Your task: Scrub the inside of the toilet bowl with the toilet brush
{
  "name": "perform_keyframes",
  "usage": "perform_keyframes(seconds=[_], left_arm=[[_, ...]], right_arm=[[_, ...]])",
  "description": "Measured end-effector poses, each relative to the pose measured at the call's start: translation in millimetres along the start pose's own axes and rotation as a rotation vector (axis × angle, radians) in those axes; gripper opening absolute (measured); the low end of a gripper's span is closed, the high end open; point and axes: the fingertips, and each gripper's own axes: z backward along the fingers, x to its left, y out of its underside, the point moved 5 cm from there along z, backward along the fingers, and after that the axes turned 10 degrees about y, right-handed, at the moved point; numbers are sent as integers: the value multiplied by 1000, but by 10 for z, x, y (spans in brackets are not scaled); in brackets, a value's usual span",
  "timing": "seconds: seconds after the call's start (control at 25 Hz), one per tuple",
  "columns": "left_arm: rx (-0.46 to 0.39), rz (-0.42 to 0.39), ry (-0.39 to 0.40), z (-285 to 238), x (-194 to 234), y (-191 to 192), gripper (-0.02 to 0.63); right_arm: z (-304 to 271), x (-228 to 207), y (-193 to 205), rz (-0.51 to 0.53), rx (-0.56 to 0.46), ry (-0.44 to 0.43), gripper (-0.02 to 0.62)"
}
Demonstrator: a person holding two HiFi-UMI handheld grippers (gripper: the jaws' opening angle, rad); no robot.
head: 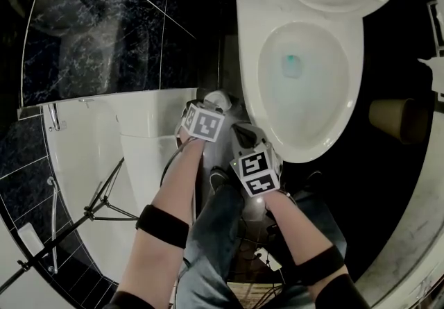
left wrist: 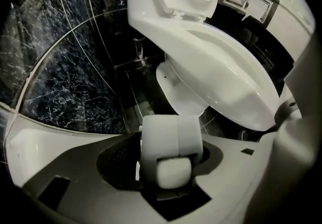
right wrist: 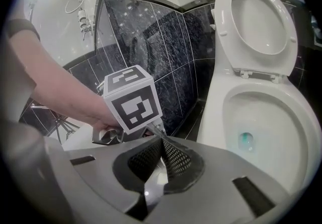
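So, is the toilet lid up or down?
Up: the lid stands raised behind the open toilet bowl, water visible inside.

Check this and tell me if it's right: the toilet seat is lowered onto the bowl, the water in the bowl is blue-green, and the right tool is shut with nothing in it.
One thing is wrong: the toilet seat is raised, tipped back off the bowl, as the right gripper view shows. The rest stands: the water is blue-green, and the right tool is shut with nothing in it.

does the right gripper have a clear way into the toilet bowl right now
Probably yes: the seat is raised, the toilet bowl stands open, and the right gripper hangs beside its front rim with nothing between them.
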Motion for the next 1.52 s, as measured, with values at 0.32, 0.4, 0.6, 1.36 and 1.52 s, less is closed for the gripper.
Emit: perform_keyframes(seconds=[0.32, 0.4, 0.6, 1.36, 1.52], left_arm=[[-68, -39, 5, 27, -26, -13, 422], [-72, -40, -10, 52, -12, -14, 422], [-83, -50, -51, 156, 15, -11, 422], [-258, -52, -178, 2533, -994, -29, 106], [-353, -47, -174, 3257, -1410, -167, 6]], right_arm=[[20, -67, 17, -3, 3, 1, 8], [21, -70, 14, -6, 0, 0, 8], [71, -68, 2, -3, 1, 0, 8], [1729, -120, -838, 0, 8, 39, 8], [2388, -273, -1190, -21, -15, 76, 8]])
